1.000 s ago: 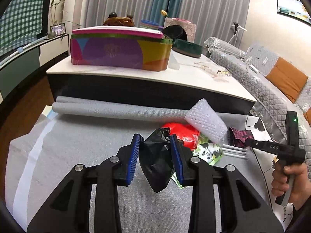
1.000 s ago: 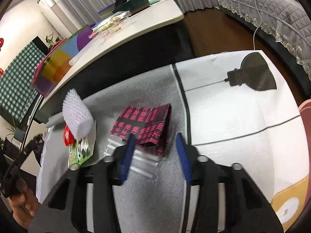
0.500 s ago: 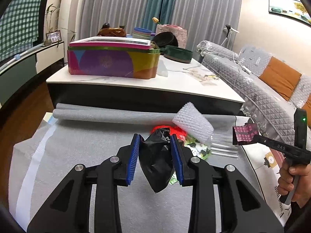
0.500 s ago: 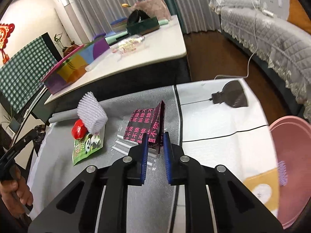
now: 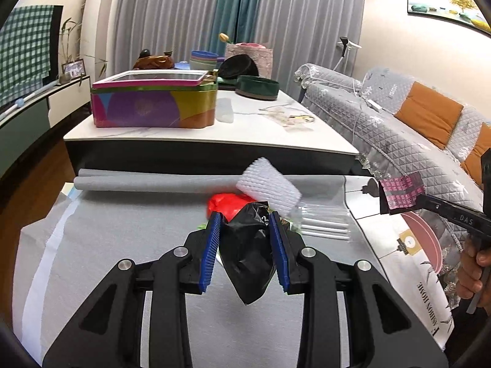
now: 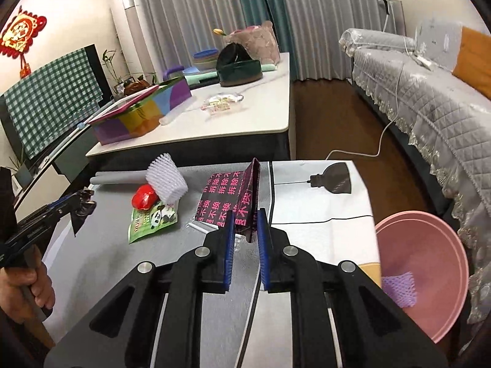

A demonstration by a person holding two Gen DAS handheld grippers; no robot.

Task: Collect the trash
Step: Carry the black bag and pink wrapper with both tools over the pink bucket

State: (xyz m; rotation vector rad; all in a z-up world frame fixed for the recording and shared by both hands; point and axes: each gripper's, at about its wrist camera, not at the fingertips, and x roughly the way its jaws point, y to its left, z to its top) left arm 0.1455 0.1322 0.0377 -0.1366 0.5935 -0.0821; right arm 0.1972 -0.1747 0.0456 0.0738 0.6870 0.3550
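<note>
My left gripper is shut on a crumpled black plastic bag and holds it above the grey mat. My right gripper is shut on a black wrapper with pink characters, lifted off the mat; it also shows in the left wrist view. On the mat lie a white foam net, a red piece, a green panda packet and a clear plastic sleeve.
A pink basin with a purple foam net stands on the floor at the right. A low white table with a colourful tin is behind the mat. A grey sofa runs along the right.
My right gripper closed on the pink-lettered wrapper and lifted it off the mat. My left gripper kept hold of the black bag and rose a little.
</note>
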